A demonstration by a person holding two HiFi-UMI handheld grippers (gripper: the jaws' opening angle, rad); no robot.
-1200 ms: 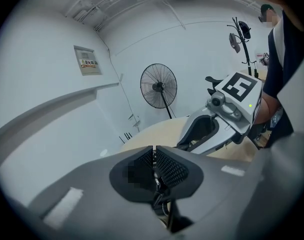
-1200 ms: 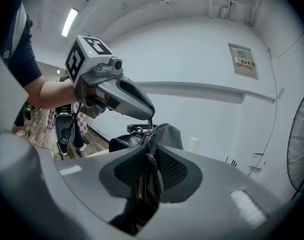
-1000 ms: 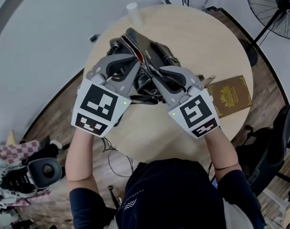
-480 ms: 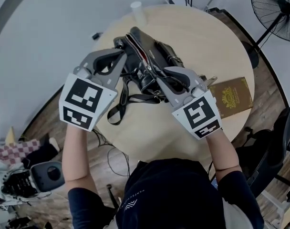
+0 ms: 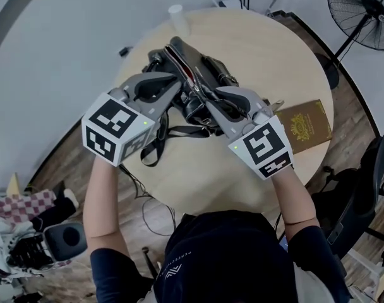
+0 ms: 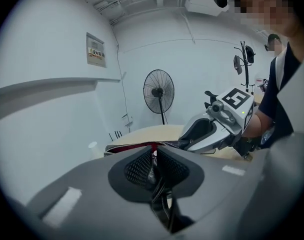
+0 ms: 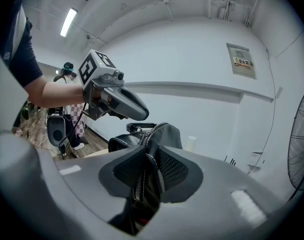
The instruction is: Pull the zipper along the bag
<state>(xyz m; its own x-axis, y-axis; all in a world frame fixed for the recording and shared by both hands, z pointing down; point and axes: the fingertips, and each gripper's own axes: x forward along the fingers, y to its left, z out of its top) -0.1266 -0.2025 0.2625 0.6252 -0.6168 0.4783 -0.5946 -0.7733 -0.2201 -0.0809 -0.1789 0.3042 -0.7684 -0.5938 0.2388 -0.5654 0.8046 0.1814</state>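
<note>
A black bag (image 5: pixel 208 71) lies on the round wooden table (image 5: pixel 268 49), its zipper part open over a red lining (image 6: pixel 137 147). My left gripper (image 5: pixel 178 87) sits at the bag's near left side. In the left gripper view its pads (image 6: pixel 142 166) pinch a thin dark zipper pull (image 6: pixel 154 170), and the jaws are opening. My right gripper (image 5: pixel 206 103) is shut on the bag's near edge. The zipper teeth (image 7: pixel 140 180) run between its pads (image 7: pixel 172 168) in the right gripper view. Each gripper shows in the other's view: the right gripper (image 6: pixel 212 129) and the left gripper (image 7: pixel 117 98).
A brown book (image 5: pixel 304 126) lies on the table to the right of my right gripper. A white cup (image 5: pixel 176 14) stands at the far edge. A floor fan (image 5: pixel 362 11) is at the back right, and a chair (image 5: pixel 369 188) at the right. The bag's strap (image 5: pixel 155 145) hangs towards the near edge.
My left gripper swung out to the left, away from the bag's middle, then came back in against the bag. The right gripper stayed on the bag's edge.
</note>
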